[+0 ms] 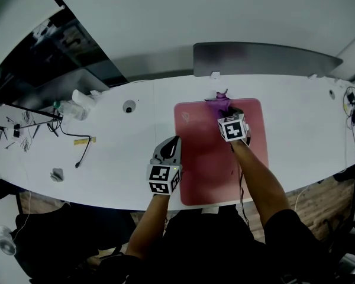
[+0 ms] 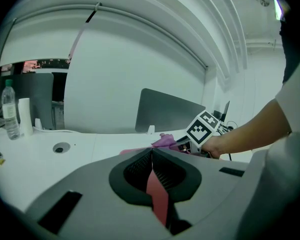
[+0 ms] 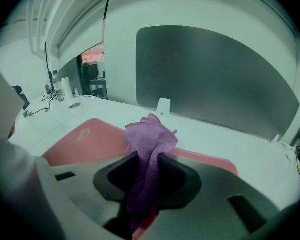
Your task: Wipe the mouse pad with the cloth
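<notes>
A pink mouse pad point(image 1: 201, 158) lies on the white desk in front of me. My right gripper point(image 1: 225, 110) is over the pad's far edge, shut on a purple cloth point(image 1: 218, 104) that bunches out past its tips. In the right gripper view the cloth point(image 3: 147, 149) runs down between the jaws, with the mouse pad point(image 3: 85, 144) beneath. My left gripper point(image 1: 173, 142) rests at the pad's left edge, jaws together; in the left gripper view its tips point(image 2: 151, 154) meet, the pink pad point(image 2: 156, 196) showing below, and nothing is held.
A dark monitor back point(image 1: 266, 58) stands behind the pad. A cable hole point(image 1: 129, 106), a plastic bottle point(image 1: 68, 108) and a black cable point(image 1: 83, 152) lie to the left on the desk point(image 1: 124, 152). More cables point(image 1: 352, 111) sit at the far right.
</notes>
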Demonstrator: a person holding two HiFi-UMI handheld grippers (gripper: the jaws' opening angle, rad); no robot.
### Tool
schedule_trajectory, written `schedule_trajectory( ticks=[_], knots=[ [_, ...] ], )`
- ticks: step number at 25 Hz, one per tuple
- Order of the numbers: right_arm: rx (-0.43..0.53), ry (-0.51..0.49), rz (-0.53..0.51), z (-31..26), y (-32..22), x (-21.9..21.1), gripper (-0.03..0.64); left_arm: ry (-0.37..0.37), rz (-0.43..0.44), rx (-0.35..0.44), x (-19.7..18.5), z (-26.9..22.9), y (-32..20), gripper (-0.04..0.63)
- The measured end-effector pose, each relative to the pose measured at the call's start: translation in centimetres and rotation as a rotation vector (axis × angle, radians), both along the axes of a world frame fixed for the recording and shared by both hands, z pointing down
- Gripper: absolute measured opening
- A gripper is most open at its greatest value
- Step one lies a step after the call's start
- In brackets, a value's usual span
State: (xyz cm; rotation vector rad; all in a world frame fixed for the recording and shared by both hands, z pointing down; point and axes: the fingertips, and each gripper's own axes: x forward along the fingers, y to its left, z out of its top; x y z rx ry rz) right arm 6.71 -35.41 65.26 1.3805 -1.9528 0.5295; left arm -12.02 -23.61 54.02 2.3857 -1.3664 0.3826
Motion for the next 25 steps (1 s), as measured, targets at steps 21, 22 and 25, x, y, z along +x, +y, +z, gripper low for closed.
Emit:
schedule_trajectory(
  ticks=[21, 22, 25],
  knots=[
    [-0.010, 0.131, 0.171, -0.1, 0.3, 16.0, 0.115, -0.017, 0.024, -0.007, 2.6, 0.0, 0.2, 0.021],
    [-0.007, 0.127, 0.172, -0.1, 0.3, 16.3, 0.115, -0.018, 0.024, -0.007, 2.6, 0.0, 0.2, 0.021],
    [0.004, 0.104, 0.181, -0.3, 0.1, 16.7, 0.117, -0.020, 0.025, -0.004, 2.7, -0.1, 0.3, 0.021]
  ],
)
